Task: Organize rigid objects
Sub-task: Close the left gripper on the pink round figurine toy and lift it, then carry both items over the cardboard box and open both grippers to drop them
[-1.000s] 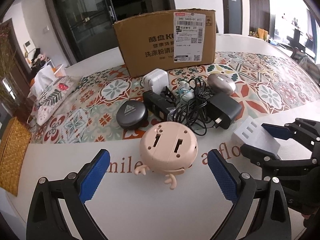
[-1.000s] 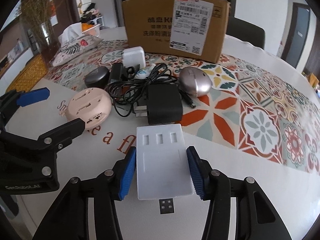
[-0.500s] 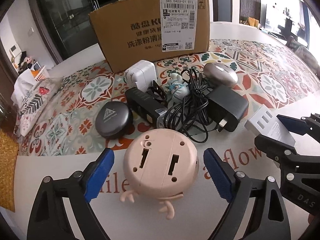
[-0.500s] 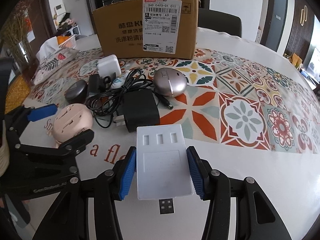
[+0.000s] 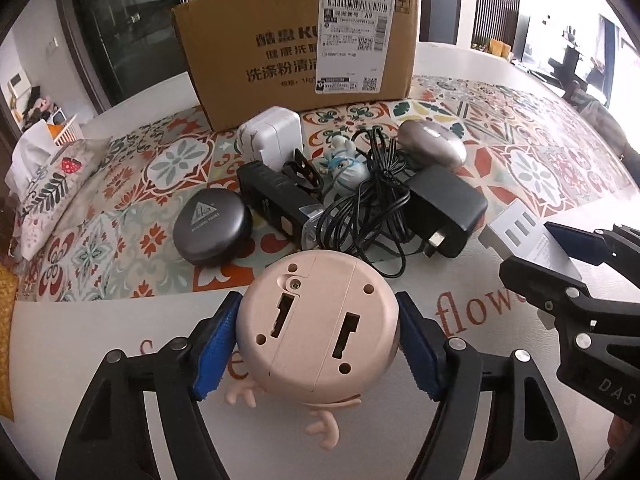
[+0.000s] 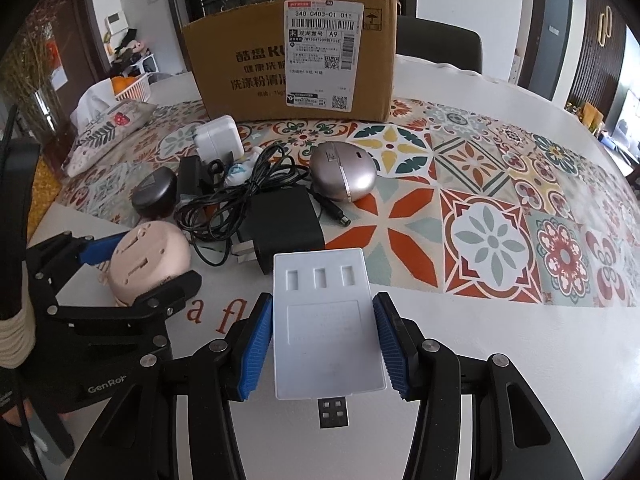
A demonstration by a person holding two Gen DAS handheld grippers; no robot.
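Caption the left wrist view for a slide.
Left gripper closing around a pink round toy lying before a clutter of chargers and a cardboard box.

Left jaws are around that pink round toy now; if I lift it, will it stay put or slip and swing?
The pink toy looks like smooth hard plastic, so it should stay stiff. The left gripper's pads sit on its curved rim, so it may pivot or slip. The small limbs at its near edge look thin and possibly fragile.
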